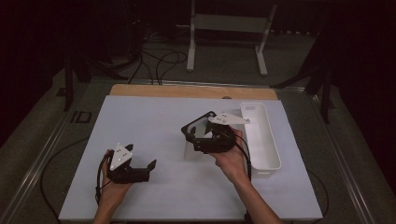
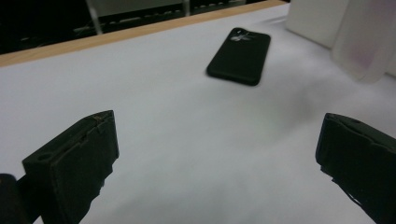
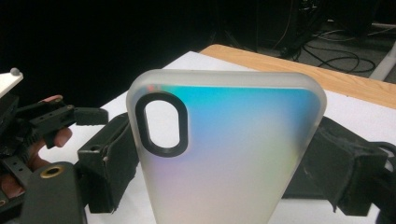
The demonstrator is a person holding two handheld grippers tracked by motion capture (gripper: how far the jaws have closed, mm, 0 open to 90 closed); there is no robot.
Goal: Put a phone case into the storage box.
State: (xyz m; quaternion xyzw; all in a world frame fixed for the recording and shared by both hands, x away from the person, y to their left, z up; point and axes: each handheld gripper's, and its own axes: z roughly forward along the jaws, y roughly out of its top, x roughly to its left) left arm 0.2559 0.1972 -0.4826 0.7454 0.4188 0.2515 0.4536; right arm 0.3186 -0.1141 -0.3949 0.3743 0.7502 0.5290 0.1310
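Observation:
A frosted, iridescent phone case with an oval camera cutout stands upright between the pads of my right gripper, which is shut on its sides. From above, that gripper holds the case over the middle of the white mat. A black phone lies flat on the mat, face down, beyond my left gripper. The left gripper's jaws stand wide open with nothing between them. In the high view it is low at the front left, apart from the phone. The case hangs to the phone's right.
A long white bin stands at the mat's right side, close behind the right hand; it shows as a white wall past the phone. A wooden strip edges the far side. Cables and a stand lie on the floor beyond.

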